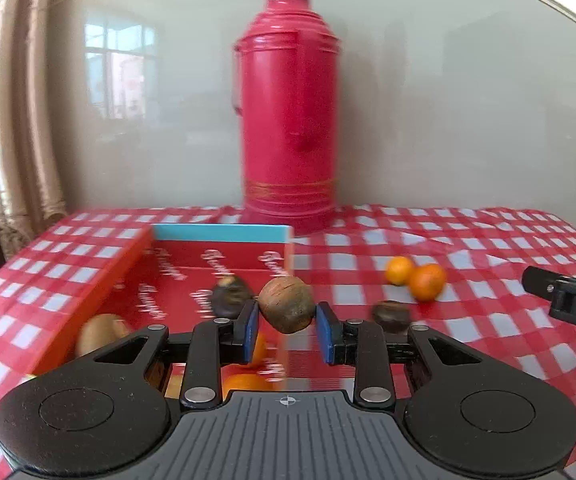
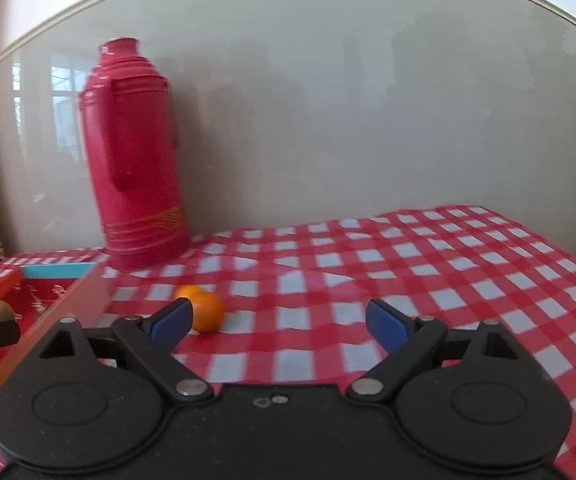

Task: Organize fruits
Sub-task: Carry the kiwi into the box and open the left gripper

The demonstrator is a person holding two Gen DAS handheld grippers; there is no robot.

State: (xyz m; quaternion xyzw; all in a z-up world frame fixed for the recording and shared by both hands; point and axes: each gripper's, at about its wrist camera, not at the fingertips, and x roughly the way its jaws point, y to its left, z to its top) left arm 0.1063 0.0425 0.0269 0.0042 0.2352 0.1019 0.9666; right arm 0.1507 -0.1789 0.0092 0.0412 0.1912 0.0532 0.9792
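Left gripper (image 1: 287,326) pinches a round brown rough-skinned fruit (image 1: 287,303); right gripper (image 2: 278,322) gapes wide, empty.
Fruit looks light, firm, roll-prone: grip across its widest middle.

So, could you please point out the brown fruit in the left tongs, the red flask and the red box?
brown fruit (image 1: 286,304), left wrist view, middle of its skin
red flask (image 1: 290,120), left wrist view, its body
red box (image 1: 224,233), left wrist view, blue far wall

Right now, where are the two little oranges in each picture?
Left wrist view: the two oranges sit right of centre on the checked cloth, right of the box.
Right wrist view: the oranges lie left of centre, beside the left finger.
Shared landmark: the red flask.
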